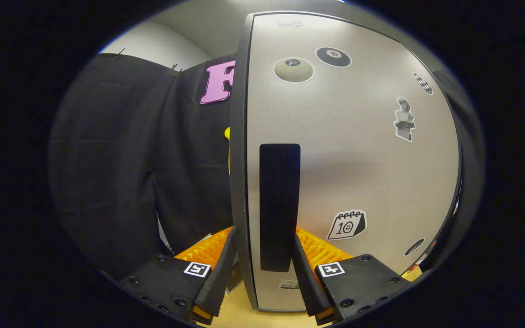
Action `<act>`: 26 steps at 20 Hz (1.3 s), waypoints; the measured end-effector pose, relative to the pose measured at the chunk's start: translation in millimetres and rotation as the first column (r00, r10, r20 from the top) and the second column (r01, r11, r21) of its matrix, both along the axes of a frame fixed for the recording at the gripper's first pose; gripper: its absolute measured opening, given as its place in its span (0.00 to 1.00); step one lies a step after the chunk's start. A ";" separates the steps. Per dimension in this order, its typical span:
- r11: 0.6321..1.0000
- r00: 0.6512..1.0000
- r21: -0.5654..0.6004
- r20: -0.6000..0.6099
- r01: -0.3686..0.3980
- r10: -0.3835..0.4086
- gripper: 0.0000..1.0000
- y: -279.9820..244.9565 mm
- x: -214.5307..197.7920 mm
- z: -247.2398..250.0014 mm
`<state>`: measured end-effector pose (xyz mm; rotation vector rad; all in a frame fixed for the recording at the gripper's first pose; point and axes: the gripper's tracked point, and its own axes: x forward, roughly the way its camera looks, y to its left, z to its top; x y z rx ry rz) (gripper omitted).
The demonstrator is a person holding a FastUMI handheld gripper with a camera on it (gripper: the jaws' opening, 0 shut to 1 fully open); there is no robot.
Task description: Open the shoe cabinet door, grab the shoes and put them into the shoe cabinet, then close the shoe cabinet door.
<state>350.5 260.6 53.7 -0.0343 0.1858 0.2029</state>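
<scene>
Grey, matte metal of the shoe cabinet door [358, 150] close in front, swung edge-on so its left edge [239, 159] stands between the fingers. Dotted with stickers: a round beige one [294, 69], a black billiard ball [333, 57], a small figure [404, 119], a calendar [346, 225]; another near the bottom right corner too small to make out. Black vertical handle strip [280, 207] just right of that edge, lower end between the fingertips. Gripper [262, 278] spread around the door edge and handle, one finger [217, 282] left of the edge, the other [310, 282] right of the strip; hard to tell whether either presses on the door. Cabinet interior hidden behind the door. Black cloth wall [121, 173] to the left. Pale wooden surface [244, 314] below.
</scene>
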 end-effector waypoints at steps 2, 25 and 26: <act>0.998 0.998 0.012 -0.001 0.069 -0.069 0.51 -11.6 3.1 0.3; 0.957 0.957 0.072 -0.053 -0.283 0.287 0.15 -62.1 -66.2 8.8; 0.955 0.955 0.068 -0.055 -0.288 0.292 0.15 -62.4 -68.0 8.3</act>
